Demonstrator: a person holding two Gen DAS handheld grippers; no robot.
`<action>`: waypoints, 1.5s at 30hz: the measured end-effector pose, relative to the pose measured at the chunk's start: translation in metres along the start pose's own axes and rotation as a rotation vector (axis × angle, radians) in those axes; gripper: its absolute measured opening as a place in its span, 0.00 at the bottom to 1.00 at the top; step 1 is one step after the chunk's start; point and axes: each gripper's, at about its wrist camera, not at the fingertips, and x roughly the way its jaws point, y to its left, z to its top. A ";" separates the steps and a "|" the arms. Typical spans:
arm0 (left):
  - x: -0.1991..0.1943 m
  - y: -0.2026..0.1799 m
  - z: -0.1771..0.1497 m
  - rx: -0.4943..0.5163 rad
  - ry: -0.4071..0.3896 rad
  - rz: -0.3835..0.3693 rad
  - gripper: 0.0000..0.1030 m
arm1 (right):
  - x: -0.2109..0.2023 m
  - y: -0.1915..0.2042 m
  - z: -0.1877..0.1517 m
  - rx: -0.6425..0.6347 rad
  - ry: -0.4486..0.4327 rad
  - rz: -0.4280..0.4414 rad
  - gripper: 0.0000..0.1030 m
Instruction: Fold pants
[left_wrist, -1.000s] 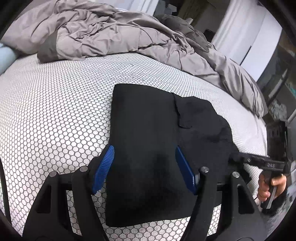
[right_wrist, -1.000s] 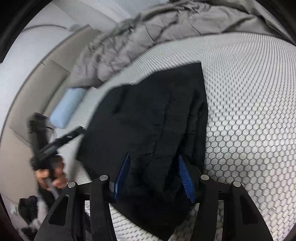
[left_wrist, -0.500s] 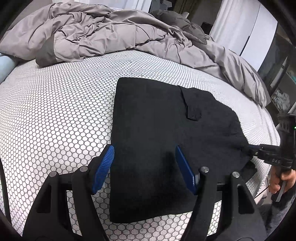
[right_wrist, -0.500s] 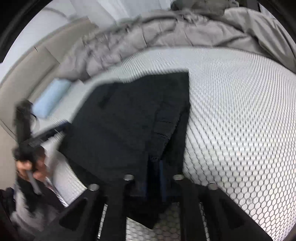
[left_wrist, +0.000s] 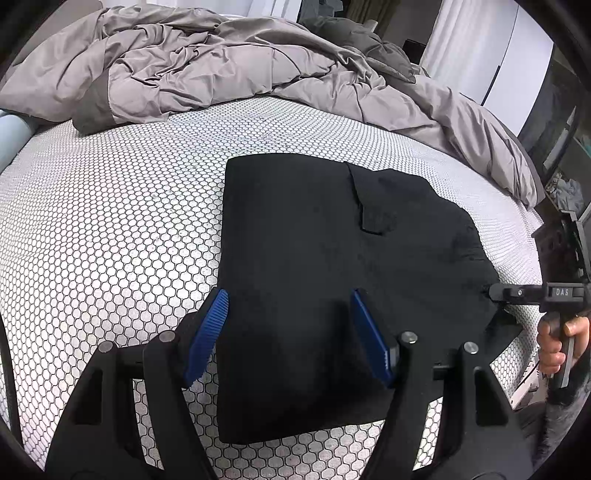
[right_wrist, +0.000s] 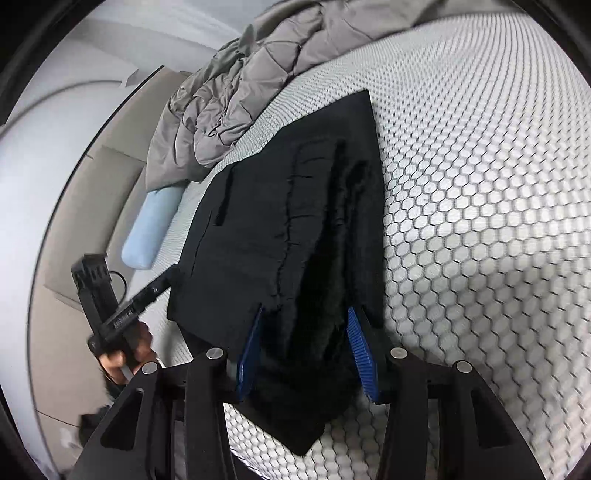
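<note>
right now the left hand-held gripper (left_wrist: 288, 332) hovers over the near part of the black pants (left_wrist: 332, 258), its blue pads (left_wrist: 208, 332) standing wide apart with nothing pinched between them. the right hand-held gripper (right_wrist: 303, 354) sits at the pants' near corner; its jaws have just been opening, and the thick folded edge of the cloth lies between the blue pads, which stand apart and do not look pressed on it. in the left wrist view that gripper shows at the far right, a hand (left_wrist: 557, 339) wrapped round its grip. the pants lie folded and flat on the bed (left_wrist: 110, 221) with its honeycomb-patterned cover. beyond them a rumpled grey duvet (left_wrist: 221, 66) is heaped, and a pale blue pillow (right_wrist: 151, 229) lies by the headboard.
</note>
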 end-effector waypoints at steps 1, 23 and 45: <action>0.000 0.001 0.000 -0.002 0.001 0.000 0.63 | 0.001 -0.001 0.001 0.001 0.003 0.004 0.45; -0.004 0.011 0.000 -0.015 -0.005 0.004 0.63 | -0.012 0.028 0.000 -0.056 -0.059 0.011 0.18; -0.002 -0.063 -0.015 0.252 -0.043 -0.100 0.64 | -0.044 0.096 -0.042 -0.312 -0.242 -0.193 0.35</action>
